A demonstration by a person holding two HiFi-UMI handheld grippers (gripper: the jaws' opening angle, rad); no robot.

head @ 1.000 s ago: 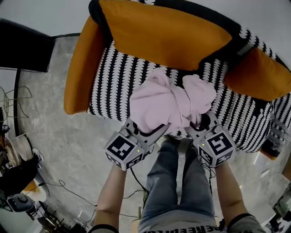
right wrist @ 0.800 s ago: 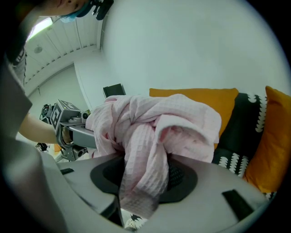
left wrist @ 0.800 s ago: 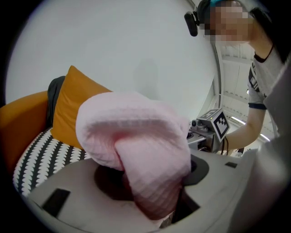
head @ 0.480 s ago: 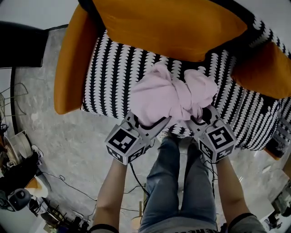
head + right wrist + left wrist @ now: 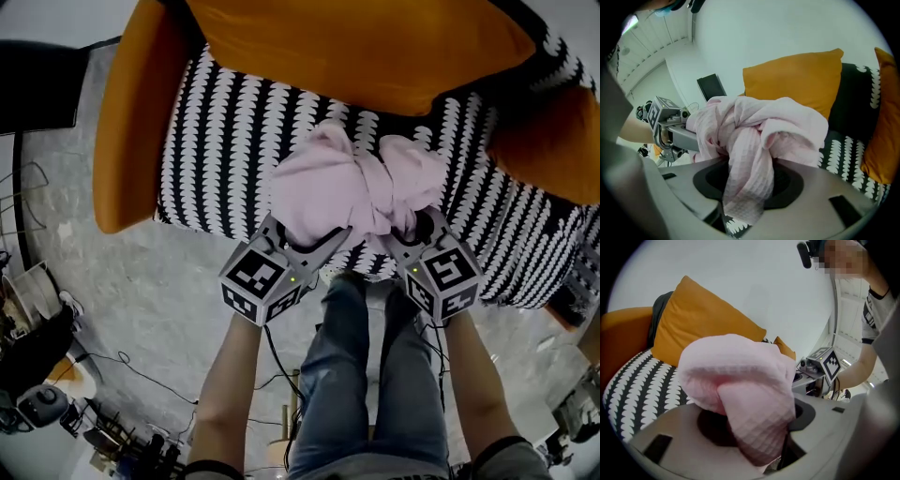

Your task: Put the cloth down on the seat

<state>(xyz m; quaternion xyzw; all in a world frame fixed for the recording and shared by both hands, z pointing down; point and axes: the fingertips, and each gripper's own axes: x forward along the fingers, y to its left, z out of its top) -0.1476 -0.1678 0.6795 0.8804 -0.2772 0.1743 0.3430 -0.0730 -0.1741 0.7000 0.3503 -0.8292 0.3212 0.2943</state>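
Observation:
A crumpled pale pink waffle cloth hangs bunched between both grippers, above the front part of the black-and-white patterned seat. My left gripper is shut on the cloth's left side; in the left gripper view the cloth fills the jaws. My right gripper is shut on the right side, and a fold of cloth hangs down through its jaws. Whether the cloth's underside touches the seat is hidden.
An orange back cushion lies behind the seat, with an orange armrest at left and another orange cushion at right. The person's jeans-clad legs stand at the seat's front edge. Cables and clutter lie on the grey floor at left.
The seat has come nearer and lower in the head view as the person moves in. Both grippers keep their hold; the cloth sits slightly further over the seat.

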